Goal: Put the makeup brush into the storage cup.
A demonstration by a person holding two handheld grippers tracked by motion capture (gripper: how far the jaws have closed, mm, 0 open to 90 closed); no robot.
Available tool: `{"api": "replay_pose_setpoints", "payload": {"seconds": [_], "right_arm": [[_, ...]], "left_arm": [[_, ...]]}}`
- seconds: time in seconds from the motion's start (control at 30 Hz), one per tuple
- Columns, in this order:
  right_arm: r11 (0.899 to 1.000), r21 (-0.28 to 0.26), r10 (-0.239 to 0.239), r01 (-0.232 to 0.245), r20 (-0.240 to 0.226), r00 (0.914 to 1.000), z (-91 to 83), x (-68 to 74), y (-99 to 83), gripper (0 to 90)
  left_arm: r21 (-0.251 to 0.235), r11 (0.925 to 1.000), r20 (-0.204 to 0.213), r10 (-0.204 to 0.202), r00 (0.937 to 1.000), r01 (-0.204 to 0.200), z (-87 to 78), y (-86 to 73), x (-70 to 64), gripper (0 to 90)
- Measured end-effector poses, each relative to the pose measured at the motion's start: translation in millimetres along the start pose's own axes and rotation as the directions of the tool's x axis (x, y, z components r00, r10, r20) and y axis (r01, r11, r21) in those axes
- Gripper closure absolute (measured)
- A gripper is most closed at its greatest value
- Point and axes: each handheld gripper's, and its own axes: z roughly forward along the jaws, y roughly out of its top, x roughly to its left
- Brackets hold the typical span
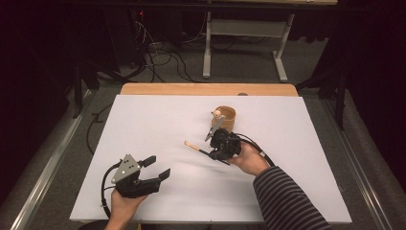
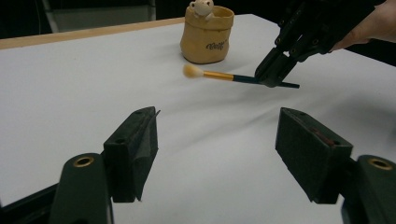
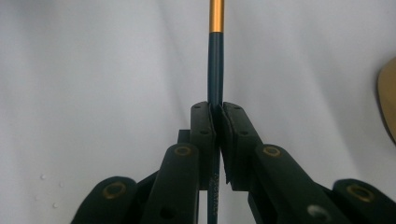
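A makeup brush (image 1: 194, 145) with a pale tuft, gold ferrule and dark blue handle is held just above the white table. My right gripper (image 1: 210, 153) is shut on its handle (image 3: 215, 70), and the tuft (image 2: 190, 71) points left in the left gripper view, where the right gripper (image 2: 271, 79) shows too. Behind the brush stands a tan pouch (image 1: 225, 117) with a small figure on its rim (image 2: 201, 7). My left gripper (image 1: 158, 168) is open near the table's front left, its jaws wide apart over bare surface, well short of the brush.
The white sheet (image 1: 143, 124) covers the table, and a strip of wood (image 1: 206, 89) shows at the far edge. Beyond it, a desk frame (image 1: 244, 48) and cables lie on the floor. A striped sleeve (image 1: 287, 201) comes in at the bottom right.
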Motion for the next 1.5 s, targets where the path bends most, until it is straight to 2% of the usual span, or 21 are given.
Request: {"api": "replay_pose_setpoints", "payload": {"seconds": [0.03,0.33,0.43,0.8,1.17,1.4,1.5], "right_arm": [[1.0,-0.013,0.016,-0.016,-0.005,0.9999,-1.7,0.3,-1.3,86.0],[0.998,-0.056,0.041,-0.041,0.002,0.9991,-13.2,-0.4,-13.7,86.0],[0.995,-0.084,0.05,-0.049,0.004,0.9987,-18.5,-1.1,-19.0,85.9],[0.99,-0.117,0.077,-0.077,-0.007,0.997,-24.8,-1.2,-31.3,86.0],[0.982,-0.162,0.099,-0.1,-0.015,0.995,-34.0,1.8,-45.8,85.9],[0.974,-0.191,0.121,-0.122,-0.017,0.9925,-40.1,1.3,-57.0,85.9],[0.967,-0.219,0.126,-0.128,-0.023,0.9917,-45.2,-0.8,-64.0,85.9]], "left_arm": [[0.0,1.0,0.0,0.0,1.0,0.0,0.1,0.0,0.0,30.4],[0.004,1.0,0.002,0.0,1.0,-0.001,1.8,0.5,-0.2,30.5],[0.004,1.0,0.002,0.003,1.0,-0.003,1.9,0.4,-0.7,30.6],[0.004,1.0,0.003,0.002,1.0,-0.002,1.8,0.3,-0.6,30.5],[0.004,1.0,0.004,0.002,1.0,-0.002,1.9,0.4,-0.8,30.6],[0.007,1.0,0.005,0.003,1.0,-0.003,2.7,0.3,-1.4,30.7],[0.008,1.0,0.003,0.001,1.0,-0.001,3.9,0.2,-1.1,30.7]]}}
